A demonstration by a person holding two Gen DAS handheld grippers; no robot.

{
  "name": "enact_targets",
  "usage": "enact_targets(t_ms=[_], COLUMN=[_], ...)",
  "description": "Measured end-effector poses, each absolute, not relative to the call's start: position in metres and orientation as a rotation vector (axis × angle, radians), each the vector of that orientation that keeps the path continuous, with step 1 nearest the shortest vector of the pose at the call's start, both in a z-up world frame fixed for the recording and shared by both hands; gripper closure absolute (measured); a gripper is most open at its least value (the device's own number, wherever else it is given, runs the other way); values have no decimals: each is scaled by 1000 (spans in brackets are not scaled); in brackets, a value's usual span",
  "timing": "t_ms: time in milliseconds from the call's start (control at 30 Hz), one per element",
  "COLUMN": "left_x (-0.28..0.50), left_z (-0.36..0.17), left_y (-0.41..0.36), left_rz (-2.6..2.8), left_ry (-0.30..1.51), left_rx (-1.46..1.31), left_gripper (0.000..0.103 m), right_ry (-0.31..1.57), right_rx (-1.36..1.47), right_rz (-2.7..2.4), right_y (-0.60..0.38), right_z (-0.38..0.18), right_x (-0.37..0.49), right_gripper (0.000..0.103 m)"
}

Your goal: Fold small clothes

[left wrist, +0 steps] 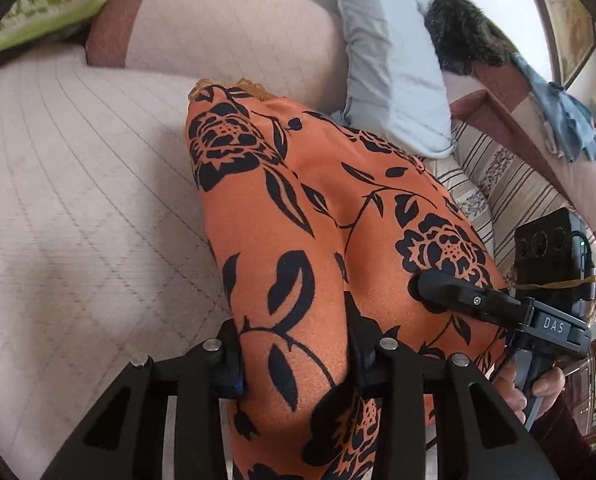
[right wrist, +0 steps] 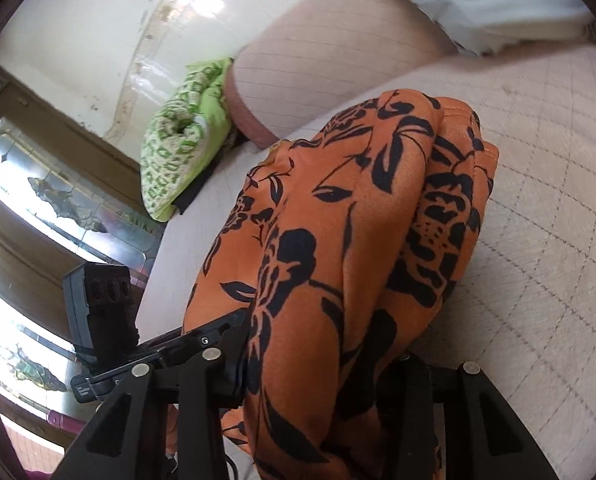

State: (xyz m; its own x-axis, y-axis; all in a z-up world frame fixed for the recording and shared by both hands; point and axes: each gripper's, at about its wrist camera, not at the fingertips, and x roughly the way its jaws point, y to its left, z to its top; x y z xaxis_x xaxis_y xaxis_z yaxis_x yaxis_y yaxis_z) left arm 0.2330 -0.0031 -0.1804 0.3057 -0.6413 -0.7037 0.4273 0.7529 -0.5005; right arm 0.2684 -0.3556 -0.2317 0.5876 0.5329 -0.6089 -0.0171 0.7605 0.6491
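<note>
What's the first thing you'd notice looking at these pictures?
The bright orange cloth with black flowers fills the middle, bunched up on a pale quilted sofa seat. Both claws pinch it near the bottom edge: the left claw and the right claw. A green patterned pillow sits at the sofa's far end.

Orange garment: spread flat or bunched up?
Bunched: the orange garment rises in humped folds off the cushion, pinched by both the left gripper and right gripper.
</note>
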Motion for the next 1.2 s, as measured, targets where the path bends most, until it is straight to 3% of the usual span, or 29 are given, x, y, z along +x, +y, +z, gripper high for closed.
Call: enact_targets(t_ms=[300, 533, 633, 733, 767, 1200], left_x=[200, 168, 162, 168, 170, 135], left_z=[-151, -161, -188, -215, -214, -147], left_y=[27, 37, 33, 30, 30, 6], left_rz=[-620, -561, -484, -382, -367, -113], left_ry=[981, 989, 1069, 1167, 1172, 982], left_rx=[-214, -195, -161, -193, -204, 58], left_gripper=[64, 63, 55, 29, 26, 21], right_ry=[865, 894, 940, 1124, 1149, 914], right_rx=[676, 634, 636, 594, 623, 651], right_rz=[469, 490, 457, 343, 335, 222], right_y=[-317, -268, -258, -250, -253, -325], right_z=[-213, -216, -236, -276, -286, -216], right_x=[236, 197, 182, 186, 187, 111], right_gripper=[59, 59, 55, 36, 35, 35])
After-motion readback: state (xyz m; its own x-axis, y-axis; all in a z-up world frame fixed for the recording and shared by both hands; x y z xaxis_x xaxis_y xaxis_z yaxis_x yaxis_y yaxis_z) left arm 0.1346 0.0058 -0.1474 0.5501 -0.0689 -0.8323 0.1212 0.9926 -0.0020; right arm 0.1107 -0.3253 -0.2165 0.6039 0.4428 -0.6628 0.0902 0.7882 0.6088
